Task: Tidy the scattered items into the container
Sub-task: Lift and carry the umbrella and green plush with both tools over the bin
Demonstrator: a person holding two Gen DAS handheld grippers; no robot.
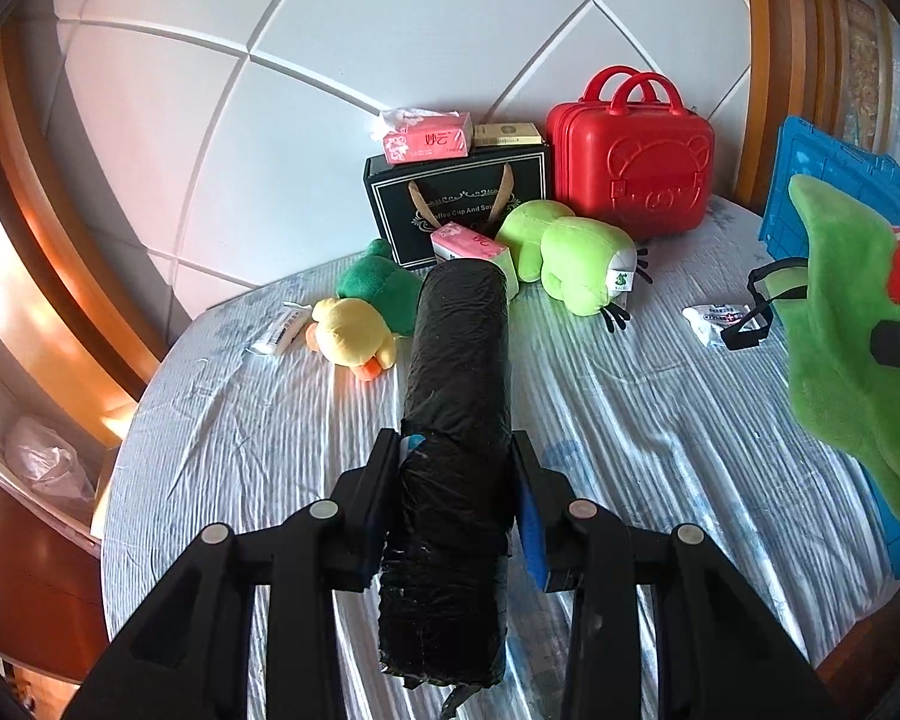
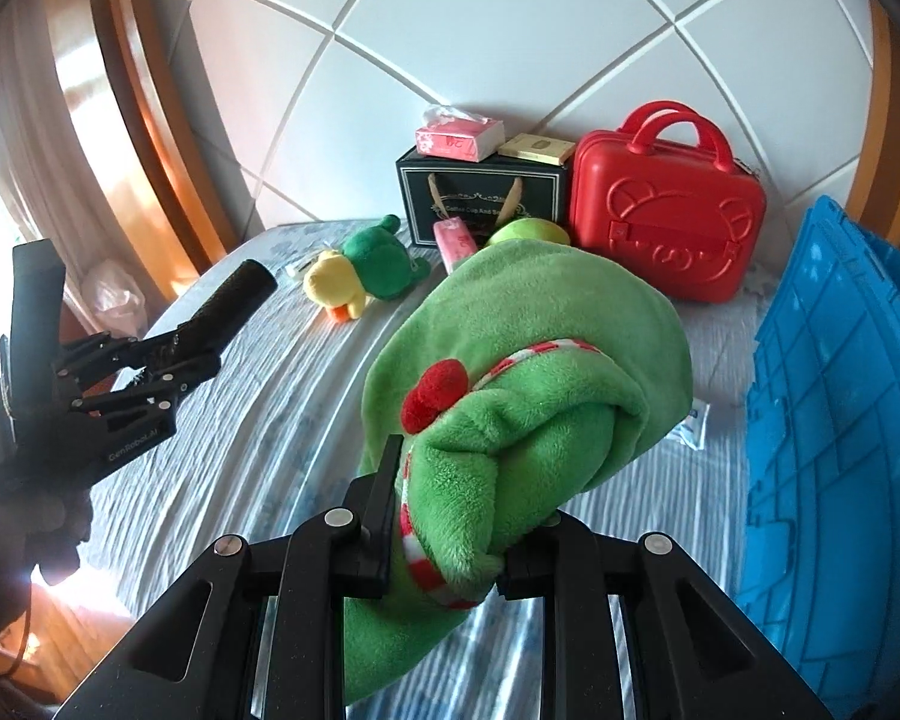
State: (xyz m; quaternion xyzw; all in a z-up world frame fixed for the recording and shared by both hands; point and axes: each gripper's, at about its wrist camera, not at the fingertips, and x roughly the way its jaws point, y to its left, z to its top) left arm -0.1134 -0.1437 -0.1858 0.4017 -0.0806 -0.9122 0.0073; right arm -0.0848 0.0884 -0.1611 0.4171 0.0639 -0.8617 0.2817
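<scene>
Left gripper (image 1: 456, 501) clamped on black roll (image 1: 459, 420), long axis pointing ahead up frame. Right gripper (image 2: 444, 516) clamped on green plush (image 2: 528, 414). Blue container (image 2: 834, 420) at right edge, nearer right hand; opening probably faces up.

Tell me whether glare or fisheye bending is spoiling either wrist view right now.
Left wrist view: warm sunlight flares on the wooden frame at left; wall panel lines bow; the black roll stays sharp. Right wrist view: a blown-out patch at lower left; the blue crate curves at the edge.
</scene>
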